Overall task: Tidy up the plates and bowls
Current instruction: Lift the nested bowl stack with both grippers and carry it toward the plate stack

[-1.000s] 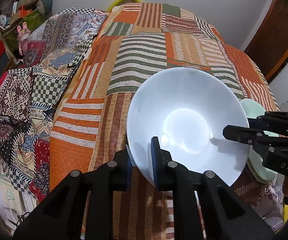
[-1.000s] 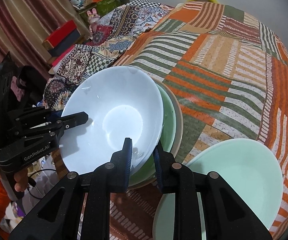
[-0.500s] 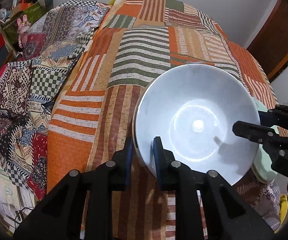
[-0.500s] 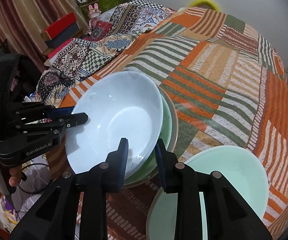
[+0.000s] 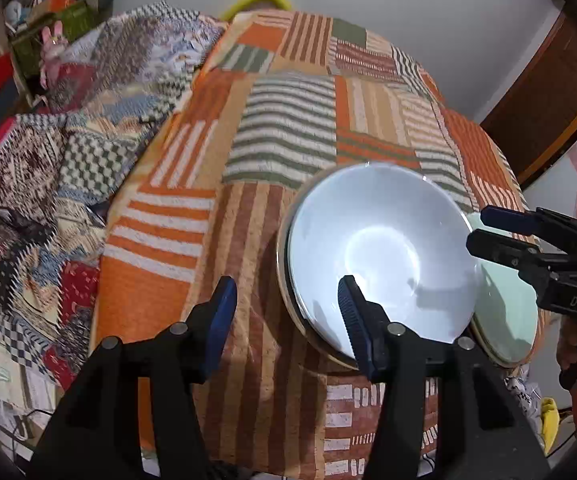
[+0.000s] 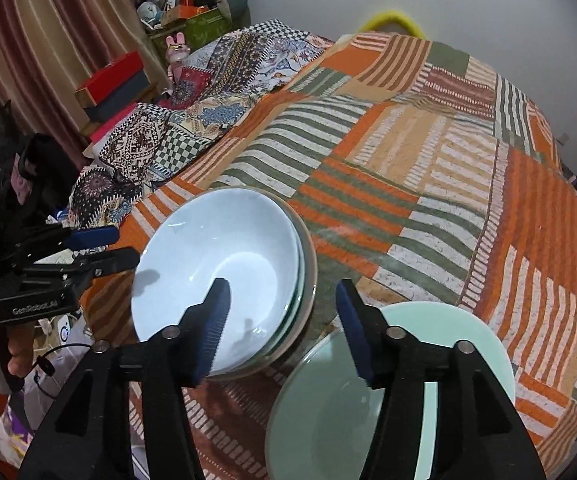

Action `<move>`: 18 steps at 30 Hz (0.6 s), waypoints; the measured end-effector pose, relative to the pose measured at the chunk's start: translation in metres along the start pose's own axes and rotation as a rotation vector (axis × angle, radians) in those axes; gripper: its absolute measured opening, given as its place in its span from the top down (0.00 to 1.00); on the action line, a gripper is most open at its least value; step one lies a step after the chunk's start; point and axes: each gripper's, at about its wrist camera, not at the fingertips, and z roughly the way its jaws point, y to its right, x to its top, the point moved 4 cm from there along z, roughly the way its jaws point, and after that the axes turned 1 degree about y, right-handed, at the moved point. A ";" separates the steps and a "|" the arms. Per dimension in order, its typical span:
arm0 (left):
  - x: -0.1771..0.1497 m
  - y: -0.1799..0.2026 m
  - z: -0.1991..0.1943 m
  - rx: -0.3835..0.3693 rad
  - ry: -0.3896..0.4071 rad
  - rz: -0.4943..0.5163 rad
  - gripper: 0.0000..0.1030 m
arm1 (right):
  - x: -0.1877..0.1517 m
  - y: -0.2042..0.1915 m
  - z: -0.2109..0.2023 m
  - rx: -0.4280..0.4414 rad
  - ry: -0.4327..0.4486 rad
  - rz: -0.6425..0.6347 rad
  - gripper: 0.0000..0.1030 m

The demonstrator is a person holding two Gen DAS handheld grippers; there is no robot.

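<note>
A white bowl [image 5: 380, 252] [image 6: 224, 264] rests on top of a stack of dishes, above a green dish and a tan plate [image 6: 309, 276]. My left gripper [image 5: 286, 320] [image 6: 122, 246] straddles the bowl's near-left rim; its jaws are opening and the pads stand off the rim. On the opposite side my right gripper [image 6: 284, 320] [image 5: 478, 229] straddles the rim the same way, jaws opening, neither pad touching. A pale green plate [image 6: 408, 380] [image 5: 504, 312] lies beside the stack, under the right gripper.
The dishes sit near the front edge of a bed with an orange striped patchwork cover [image 5: 288, 140]. Patterned cloths [image 5: 48, 160] are heaped at the left, with boxes and toys [image 6: 180, 20] beyond. A wooden door [image 5: 548, 100] stands at the right.
Both grippers were shut on the white bowl's rim and have opened. The bowl has sunk from a tilted hold and now sits level in the stack.
</note>
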 end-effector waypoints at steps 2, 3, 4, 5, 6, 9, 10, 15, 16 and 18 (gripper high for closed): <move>-0.004 0.000 0.010 -0.006 -0.030 -0.007 0.49 | -0.001 0.002 0.005 0.008 -0.017 0.011 0.47; -0.005 0.001 0.015 -0.012 -0.046 -0.012 0.49 | -0.002 0.003 0.010 0.017 -0.030 0.018 0.47; -0.007 0.001 0.022 -0.025 -0.067 -0.019 0.49 | -0.003 0.005 0.012 0.025 -0.038 0.025 0.47; -0.008 0.002 0.025 -0.033 -0.076 -0.022 0.49 | -0.004 0.006 0.016 0.032 -0.049 0.032 0.47; -0.009 0.003 0.030 -0.042 -0.088 -0.025 0.49 | -0.004 0.007 0.020 0.037 -0.059 0.039 0.47; -0.010 0.006 0.038 -0.052 -0.100 -0.021 0.49 | -0.004 0.009 0.028 0.047 -0.082 0.049 0.47; -0.010 0.007 0.040 -0.056 -0.102 -0.021 0.49 | -0.004 0.010 0.030 0.051 -0.088 0.051 0.47; -0.006 0.006 0.051 -0.084 -0.119 -0.035 0.49 | -0.003 0.009 0.042 0.071 -0.118 0.059 0.47; -0.006 0.005 0.053 -0.089 -0.123 -0.039 0.49 | -0.003 0.010 0.044 0.077 -0.123 0.061 0.47; -0.004 0.004 0.056 -0.095 -0.125 -0.046 0.50 | -0.004 0.010 0.049 0.085 -0.137 0.071 0.47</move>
